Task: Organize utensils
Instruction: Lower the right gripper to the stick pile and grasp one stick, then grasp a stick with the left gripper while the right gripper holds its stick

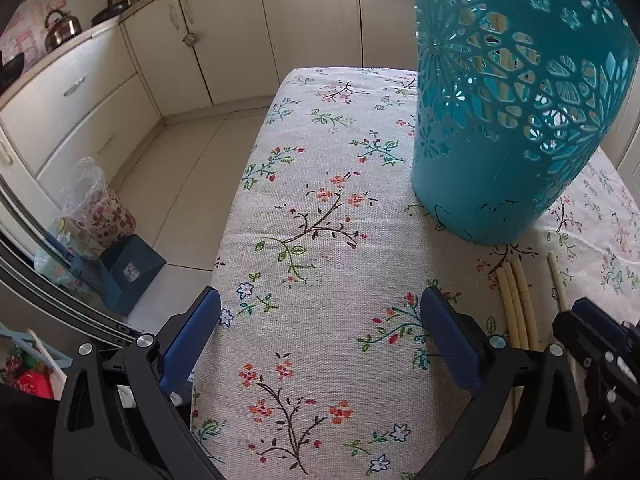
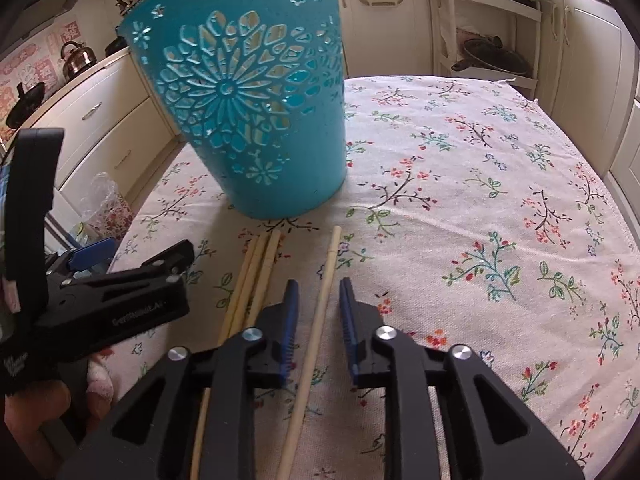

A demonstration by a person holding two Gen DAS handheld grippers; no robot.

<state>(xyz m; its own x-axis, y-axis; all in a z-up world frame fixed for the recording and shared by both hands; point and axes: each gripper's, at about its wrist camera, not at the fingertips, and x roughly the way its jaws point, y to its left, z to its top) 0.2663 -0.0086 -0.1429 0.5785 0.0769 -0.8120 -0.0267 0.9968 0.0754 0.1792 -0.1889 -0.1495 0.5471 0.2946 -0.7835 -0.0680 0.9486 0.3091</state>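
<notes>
On the left, the left gripper [image 1: 320, 320] is hovering over bare floral tablecloth [image 1: 312, 184] with its jaws standing wide apart and nothing between them. Just to its right, a bundle of three pale chopsticks [image 2: 256, 276] is lying side by side on the cloth, tips pointing toward the teal cut-out holder [image 2: 256, 112], which is standing upright a little beyond them. Through the holder's openwork in the left wrist view, a few pale sticks are showing inside, so some of the sorting is probably already done. Further right, a single chopstick [image 2: 326, 280] is lying slightly apart from the bundle, and the right gripper [image 2: 319, 304] is straddling it, jaws narrowly apart with the stick running between them; the blue pads are not pressing on it, so it is not gripped. To the right of that, the tablecloth is lying bare out to its edge. Judging by this, four chopsticks are still waiting to be lifted into the holder, the single one likely first.
</notes>
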